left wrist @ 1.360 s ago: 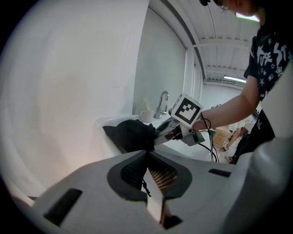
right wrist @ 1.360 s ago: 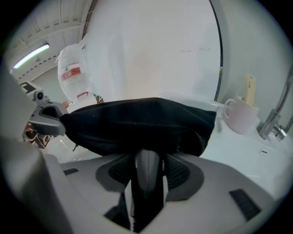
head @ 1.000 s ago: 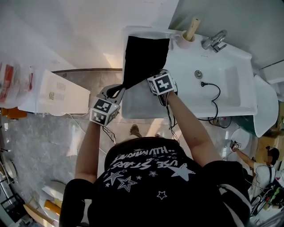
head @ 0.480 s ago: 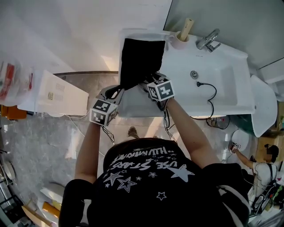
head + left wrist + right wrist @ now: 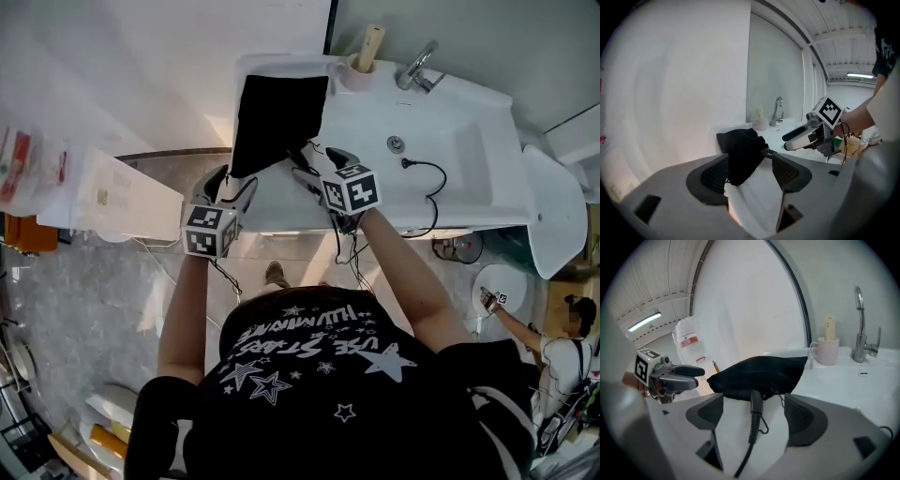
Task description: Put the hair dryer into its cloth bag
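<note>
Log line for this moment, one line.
black cloth bag: flat on white sink counter, black cord exiting | left gripper: opening, bag edge between | right gripper: opening, cord between

The person wore a black short-sleeved T-shirt [image 5: 319, 375] printed in white with stars of several sizes and a curved line of block lettering. The left hand-held gripper [image 5: 234, 180] and the right hand-held gripper [image 5: 322, 167] each carried a white cube [image 5: 208, 231] faced with black square markers. Each had a pale grey body and two dark, finely ribbed pads [image 5: 805, 418], and trailed thin dark cables [image 5: 226, 277] by the wrist. Both pairs of jaws were opening, with a corner of the black cloth bag [image 5: 277, 117] in the left's gap and the black cord [image 5: 755, 411] in the right's, neither pressed
</note>
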### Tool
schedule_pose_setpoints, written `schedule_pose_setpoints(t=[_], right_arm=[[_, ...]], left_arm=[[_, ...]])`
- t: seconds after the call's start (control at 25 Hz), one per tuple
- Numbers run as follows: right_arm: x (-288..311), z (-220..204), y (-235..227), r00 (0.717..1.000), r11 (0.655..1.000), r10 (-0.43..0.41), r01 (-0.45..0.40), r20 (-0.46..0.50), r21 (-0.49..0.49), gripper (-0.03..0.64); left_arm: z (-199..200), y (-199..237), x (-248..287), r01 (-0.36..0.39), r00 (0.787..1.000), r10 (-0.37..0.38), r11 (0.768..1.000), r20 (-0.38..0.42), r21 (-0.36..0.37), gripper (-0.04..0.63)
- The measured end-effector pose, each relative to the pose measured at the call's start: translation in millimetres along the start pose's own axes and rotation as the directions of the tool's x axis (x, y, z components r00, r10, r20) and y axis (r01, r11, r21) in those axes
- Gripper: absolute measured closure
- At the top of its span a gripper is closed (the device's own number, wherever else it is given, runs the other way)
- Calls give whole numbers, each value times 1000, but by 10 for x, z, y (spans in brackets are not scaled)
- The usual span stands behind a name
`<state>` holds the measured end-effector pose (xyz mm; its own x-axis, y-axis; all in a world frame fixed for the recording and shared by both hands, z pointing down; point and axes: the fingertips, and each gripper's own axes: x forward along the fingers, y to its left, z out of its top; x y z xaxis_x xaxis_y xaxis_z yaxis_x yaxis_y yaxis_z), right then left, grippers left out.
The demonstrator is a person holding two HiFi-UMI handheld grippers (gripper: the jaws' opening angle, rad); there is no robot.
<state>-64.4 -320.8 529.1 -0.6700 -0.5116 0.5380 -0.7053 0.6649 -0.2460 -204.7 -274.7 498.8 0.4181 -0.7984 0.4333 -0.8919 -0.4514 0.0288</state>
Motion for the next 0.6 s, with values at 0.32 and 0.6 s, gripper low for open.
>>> schedule_pose_setpoints(t=[0.32,0.6], right_arm=[[-501,-23,-84,998,997,20,-16,57,-73,336],[-959,-136,-74,993,992,87,-80,77,-94,442]], left_arm=[[201,-248,-231,-135,988,135,991,73,-12,276],[155,-687,-487,-202,975,206,978,85,-46,307]])
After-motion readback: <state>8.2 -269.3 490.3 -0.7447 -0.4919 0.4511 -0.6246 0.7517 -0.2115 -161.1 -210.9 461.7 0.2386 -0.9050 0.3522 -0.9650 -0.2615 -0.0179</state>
